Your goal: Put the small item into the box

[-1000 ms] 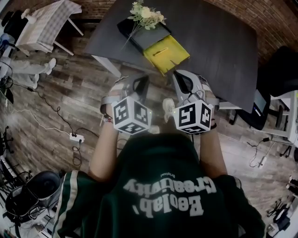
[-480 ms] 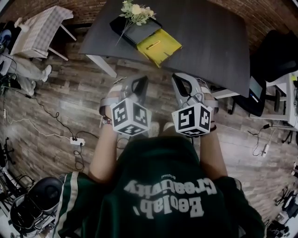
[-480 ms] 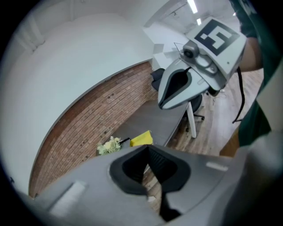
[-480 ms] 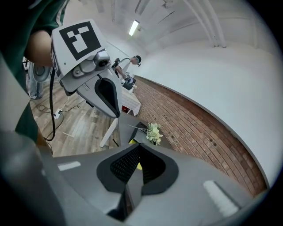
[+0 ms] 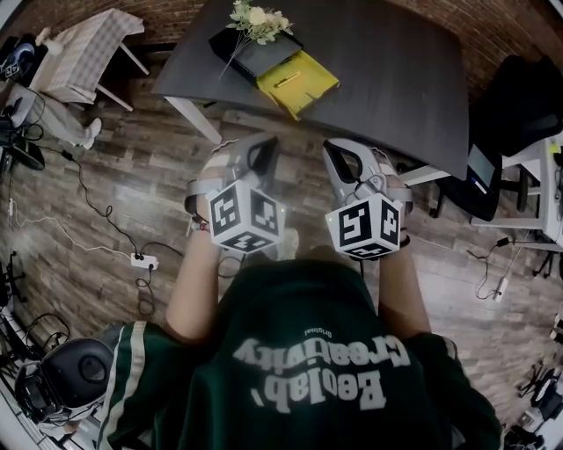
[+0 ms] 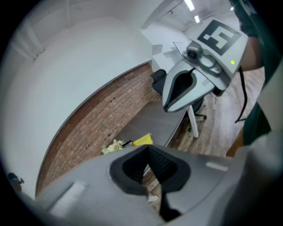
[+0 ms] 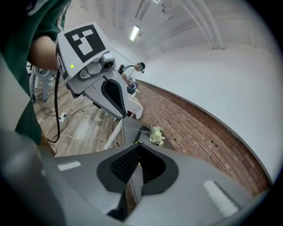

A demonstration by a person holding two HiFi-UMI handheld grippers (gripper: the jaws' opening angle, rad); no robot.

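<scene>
Standing back from the dark worktop (image 5: 387,79), a person holds the left gripper (image 5: 264,149) before the chest, its fingers clenched on nothing. Well ahead of it, across a strip of wooden floor (image 5: 132,167), a black box (image 5: 259,54) with a spray of pale flowers (image 5: 257,18) at its far end lies near the worktop's left corner, touching a yellow box (image 5: 312,88) just to its right. The small item (image 5: 286,79), a slim yellow stick, lies on the yellow box, its long axis slanting from lower left to upper right in the head view. The right gripper (image 5: 336,154) is level with its twin, fingers likewise clenched and empty. The item sits forward between the two, neither hand plainly nearer. Against a second ago, the boxes have slid up and left in the head view, while both grippers kept their place and stayed closed.
</scene>
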